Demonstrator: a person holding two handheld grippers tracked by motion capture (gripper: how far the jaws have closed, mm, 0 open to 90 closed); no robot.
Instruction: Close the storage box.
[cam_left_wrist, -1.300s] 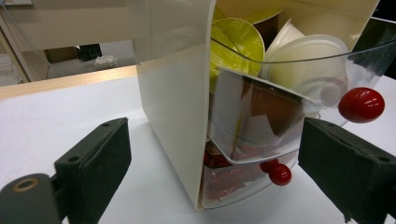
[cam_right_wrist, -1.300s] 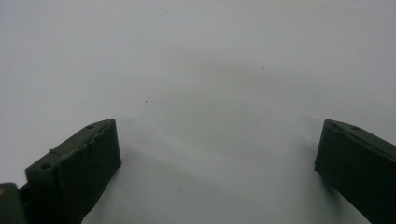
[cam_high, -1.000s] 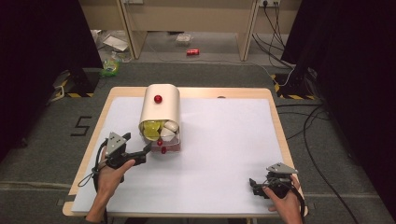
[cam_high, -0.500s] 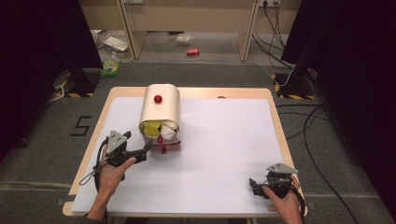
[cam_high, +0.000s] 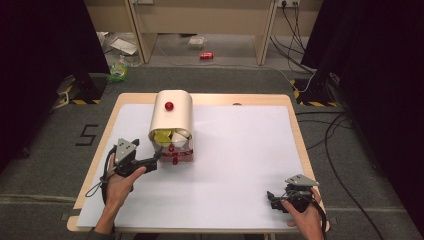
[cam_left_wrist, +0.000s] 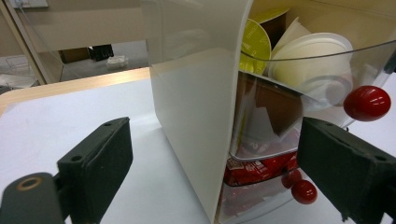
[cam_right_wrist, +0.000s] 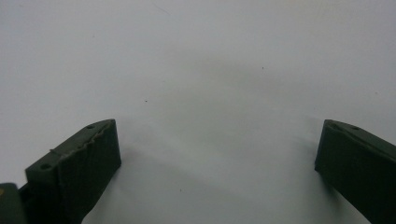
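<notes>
A cream box with a rounded top (cam_high: 172, 112) stands at the back left of the white table (cam_high: 240, 150), a red knob (cam_high: 169, 106) on its top. Two clear drawers stick out of its front. The upper drawer (cam_left_wrist: 299, 60) holds yellow and white capsules, and the lower drawer (cam_left_wrist: 261, 168) holds red ones. Each drawer has a red knob (cam_left_wrist: 367, 102). My left gripper (cam_high: 156, 159) is open, level with the box's front left corner; in the left gripper view (cam_left_wrist: 219, 140) its jaws straddle the side wall and the drawers. My right gripper (cam_high: 271, 197) rests open and empty at the front right (cam_right_wrist: 219, 135).
Wooden table edges (cam_high: 105, 150) frame the white surface. On the floor behind the table lie a red can (cam_high: 206, 55), a green bag (cam_high: 118, 71) and some cables (cam_high: 295, 20). Dark curtains stand at both sides.
My left gripper has edged slightly closer to the drawers at the box's front. The right gripper has stayed where it was.
</notes>
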